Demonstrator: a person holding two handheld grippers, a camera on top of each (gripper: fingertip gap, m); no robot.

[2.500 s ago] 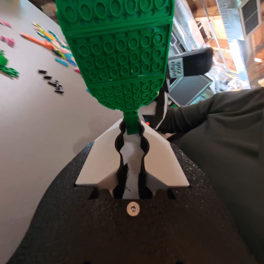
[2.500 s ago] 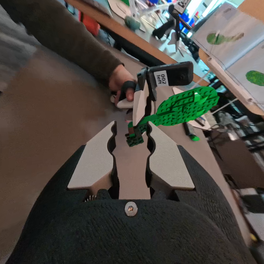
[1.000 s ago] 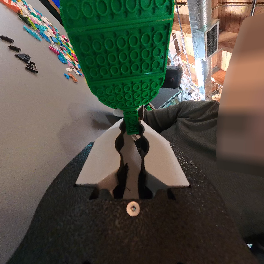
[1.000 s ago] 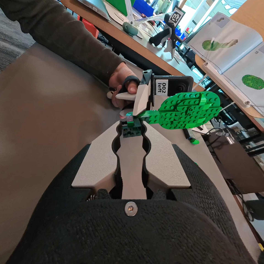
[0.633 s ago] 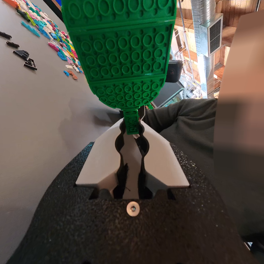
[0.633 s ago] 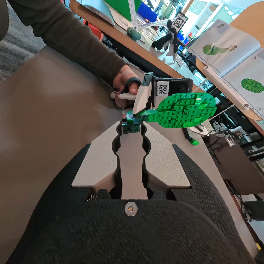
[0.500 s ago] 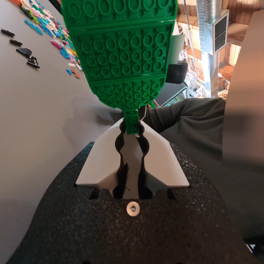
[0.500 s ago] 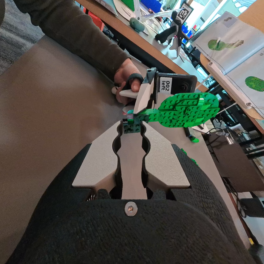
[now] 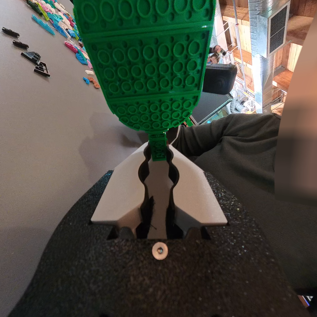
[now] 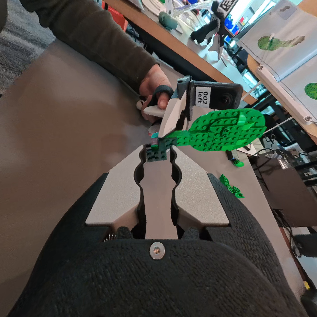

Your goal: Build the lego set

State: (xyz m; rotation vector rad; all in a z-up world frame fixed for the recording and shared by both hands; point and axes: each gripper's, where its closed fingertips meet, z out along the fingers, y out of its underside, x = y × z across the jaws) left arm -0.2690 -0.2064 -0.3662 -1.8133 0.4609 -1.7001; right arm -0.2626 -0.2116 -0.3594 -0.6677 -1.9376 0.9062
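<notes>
grey tabletop [image 9: 42,137] spreads under and to the left of the left gripper [image 9: 157,151], whose two white fingers are pinched on the narrow stem of a green lego leaf [image 9: 144,65]. the leaf is the biggest built piece: a flat oval of bright green plates held clear of the table, fanning out ahead of the fingertips with its underside tubes facing the left wrist camera. in the right wrist view the same leaf [image 10: 226,131] shows its studded top, just ahead and to the right of the right gripper [image 10: 156,153].

the right gripper is squeezed onto a dark green block [image 10: 157,155] sitting at the stem's end, tips touching its sides, with a small clear-pinkish piece beside it on the left. the left gripper [image 10: 158,137] comes in from above that joint, held by a hand [image 10: 154,89] in a dark sleeve.

far ahead-left of the left gripper lie colourful loose pieces [image 9: 68,25] and a few black pieces [image 9: 36,63]. to the right of the right gripper, small green pieces [image 10: 231,188] rest on the table.
</notes>
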